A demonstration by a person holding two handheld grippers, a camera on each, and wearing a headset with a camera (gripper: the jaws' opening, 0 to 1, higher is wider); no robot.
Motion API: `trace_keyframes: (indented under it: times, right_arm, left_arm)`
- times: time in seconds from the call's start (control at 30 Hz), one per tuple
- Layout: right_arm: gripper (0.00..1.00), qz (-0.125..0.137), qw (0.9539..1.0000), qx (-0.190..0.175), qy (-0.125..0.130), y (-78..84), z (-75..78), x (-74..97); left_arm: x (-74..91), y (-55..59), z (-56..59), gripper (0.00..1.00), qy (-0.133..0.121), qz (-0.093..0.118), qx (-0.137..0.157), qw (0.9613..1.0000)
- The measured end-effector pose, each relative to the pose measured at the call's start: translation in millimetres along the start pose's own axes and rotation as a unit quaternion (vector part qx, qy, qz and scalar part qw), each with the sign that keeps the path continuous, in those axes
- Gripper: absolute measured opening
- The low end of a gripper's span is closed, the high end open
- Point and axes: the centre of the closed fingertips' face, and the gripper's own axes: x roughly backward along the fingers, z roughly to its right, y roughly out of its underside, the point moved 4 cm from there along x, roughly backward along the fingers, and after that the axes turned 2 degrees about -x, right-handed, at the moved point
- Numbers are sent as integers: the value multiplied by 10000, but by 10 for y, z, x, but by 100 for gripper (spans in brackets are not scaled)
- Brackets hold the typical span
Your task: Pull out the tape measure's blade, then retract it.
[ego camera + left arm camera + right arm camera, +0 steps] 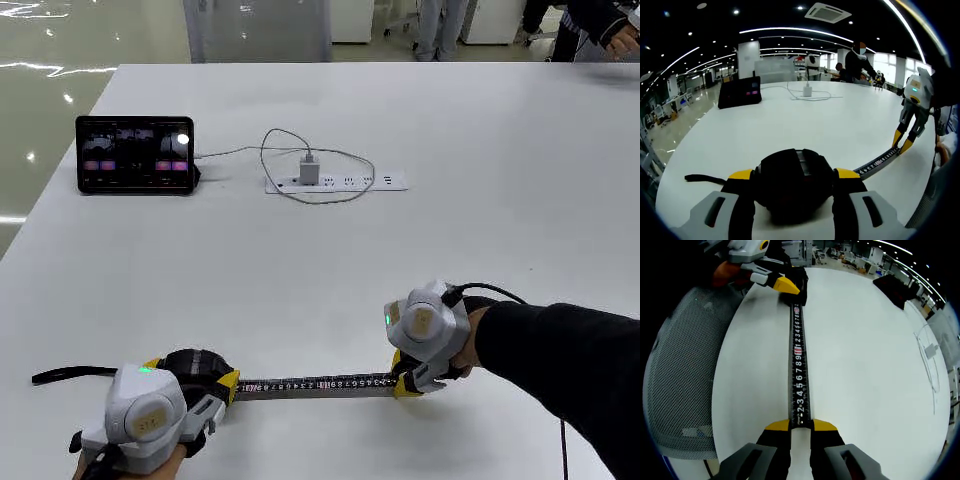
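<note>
Now, left gripper [795, 175]: at the near left edge of the bench [450, 200], the jaws are clenched around the black tape measure case [195, 368], one yellow tip on each flank.
Reason for the hold: the case appears to be pinned to the bench so that it serves as an anchor and is not dragged along when the blade is drawn.
Strap: a black wrist strap [70, 376] is trailed from the case to the left, flat on the bench.
Blade [315, 384]: it is drawn out of the case to the right and laid nearly flat on the bench, printed scale up, as a straight run between the two grippers.
Right gripper [800, 426]: at the near right, the jaws are closed almost fully, with the free end of the blade pinched between the yellow tips.
Reason for the pinch: the end is judged to be held tight so that the spring's pull can be resisted and the return fed back gently.
Stage: the pull-out is judged partly done; retraction is not yet made.
Far side: a white power strip [340, 182] with a plugged charger [309, 170] and a dark tablet [135, 153] are set well apart from the work.
</note>
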Motion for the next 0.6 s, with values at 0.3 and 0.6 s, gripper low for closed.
trace_keyframes:
  times: [0.3,0.6]
  right_arm:
    - [10,15,9999,-119,0,-34,3,-12]
    - [10,6,10000,-90,-8,-66,0,-24]
  left_arm:
    - [-1,-4,-3,58,14,-44,19,10000]
    - [7,4,3,58,24,-78,26,10000]
